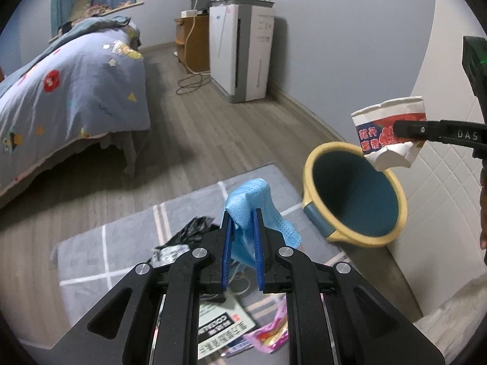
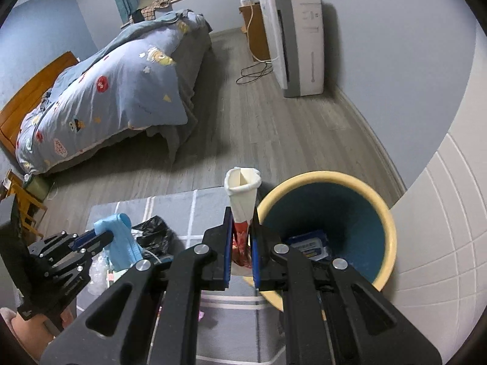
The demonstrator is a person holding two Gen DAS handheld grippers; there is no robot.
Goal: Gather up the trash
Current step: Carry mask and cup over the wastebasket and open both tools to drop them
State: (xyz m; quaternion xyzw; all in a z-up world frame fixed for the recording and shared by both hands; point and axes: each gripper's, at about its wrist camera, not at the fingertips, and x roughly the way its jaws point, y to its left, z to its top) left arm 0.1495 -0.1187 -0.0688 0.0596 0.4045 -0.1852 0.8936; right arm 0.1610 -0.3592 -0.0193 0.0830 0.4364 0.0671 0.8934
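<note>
My left gripper [image 1: 242,213] is shut on a blue face mask [image 1: 258,210], held up above the grey rug [image 1: 121,243]. The same mask [image 2: 120,237] and the left gripper [image 2: 105,237] show at the lower left of the right wrist view. My right gripper [image 2: 241,213] is shut on a crushed paper cup [image 2: 243,191] with red print. That cup [image 1: 389,133] hangs over the rim of a yellow bin [image 1: 353,194] with a dark blue inside. In the bin [image 2: 386,222] lies a blue packet [image 2: 310,245].
On the rug lie a black plastic bag [image 1: 194,231], a pink wrapper [image 1: 271,334] and a printed paper [image 1: 225,331]. A bed [image 1: 70,97] with a blue quilt stands to the left. A white appliance [image 1: 243,51] and cables stand by the far wall. A white quilted surface [image 1: 441,182] rises at right.
</note>
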